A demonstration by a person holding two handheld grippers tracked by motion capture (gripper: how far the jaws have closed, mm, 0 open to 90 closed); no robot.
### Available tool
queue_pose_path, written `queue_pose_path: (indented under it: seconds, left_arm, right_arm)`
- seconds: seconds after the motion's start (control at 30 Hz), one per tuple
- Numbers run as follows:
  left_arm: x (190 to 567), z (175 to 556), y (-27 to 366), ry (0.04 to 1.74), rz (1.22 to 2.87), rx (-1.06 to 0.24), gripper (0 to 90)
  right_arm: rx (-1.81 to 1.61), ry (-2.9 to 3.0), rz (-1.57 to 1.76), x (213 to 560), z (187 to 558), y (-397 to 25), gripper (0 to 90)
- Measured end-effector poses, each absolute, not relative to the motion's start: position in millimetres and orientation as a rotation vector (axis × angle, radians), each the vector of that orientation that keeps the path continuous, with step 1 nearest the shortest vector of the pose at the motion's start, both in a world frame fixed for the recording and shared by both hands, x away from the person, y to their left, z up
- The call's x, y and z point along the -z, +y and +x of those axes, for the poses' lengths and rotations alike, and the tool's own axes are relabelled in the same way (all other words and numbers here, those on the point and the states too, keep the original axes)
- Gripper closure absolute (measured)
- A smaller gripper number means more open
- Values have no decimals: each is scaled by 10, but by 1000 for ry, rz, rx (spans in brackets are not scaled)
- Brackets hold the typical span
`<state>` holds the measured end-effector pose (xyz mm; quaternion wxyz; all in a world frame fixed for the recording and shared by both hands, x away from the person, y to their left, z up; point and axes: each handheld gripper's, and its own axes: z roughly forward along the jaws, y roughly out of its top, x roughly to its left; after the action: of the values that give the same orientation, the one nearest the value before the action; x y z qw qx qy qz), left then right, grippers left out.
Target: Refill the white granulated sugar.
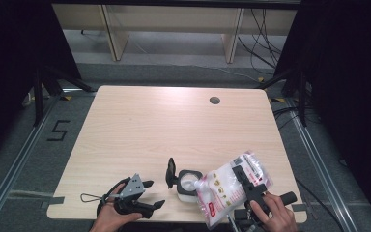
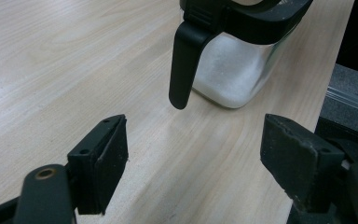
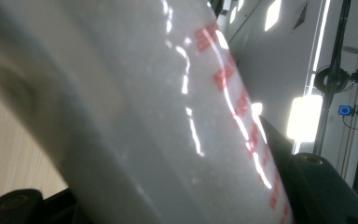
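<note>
Spread wide apart and gripping nothing: left gripper [image 1: 149, 194], its two fingers [image 2: 103, 161] hovering low over bare wood near the front-left corner of the counter [image 1: 174, 125], aimed at the container. Clamped on the one plastic bag [image 1: 232, 186] of white granules with red print: right gripper [image 1: 249, 186], fingers pressed against the bag's sides in the right gripper view, bag [image 3: 168, 116] lifted and tipped down toward the left. One clear container [image 1: 188, 186] standing just beside the bag's lower end, close to the front edge, part-filled with white grains, black rim on top and black lid [image 1: 170, 172] swung up on its left side; same container [image 2: 242, 65] close ahead in the left gripper view. One round cable hole [image 1: 215, 100] near the far edge. One binder clip [image 1: 92, 197] lying left of the left hand [image 1: 111, 217]. Broad open wood across the middle, back and left; little room at the front edge, with bag and right hand [image 1: 275, 215] reaching past the front-right corner.
</note>
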<state>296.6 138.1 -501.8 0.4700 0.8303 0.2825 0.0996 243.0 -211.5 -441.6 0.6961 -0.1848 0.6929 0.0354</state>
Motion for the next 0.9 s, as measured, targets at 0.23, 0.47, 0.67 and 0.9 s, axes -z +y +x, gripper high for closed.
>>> queue_pose_path:
  seconds: [0.23,0.47,0.67,0.9]
  left_arm:
    - [5018,2964,1380,693,2032,-244,228]
    - [5009,2974,1391,667,2050,-258,228]
    - [5010,2973,1395,678,2052,-255,228]
    - [5016,2968,1387,688,2040,-245,229]
  right_arm:
    - [-90,1546,-415,4422,2444,-2115,510]
    - [-73,1541,-435,4396,2448,-2128,510]
    - [-113,1560,-395,4415,2448,-2139,510]
    - [-140,1592,-342,4449,2473,-2169,510]
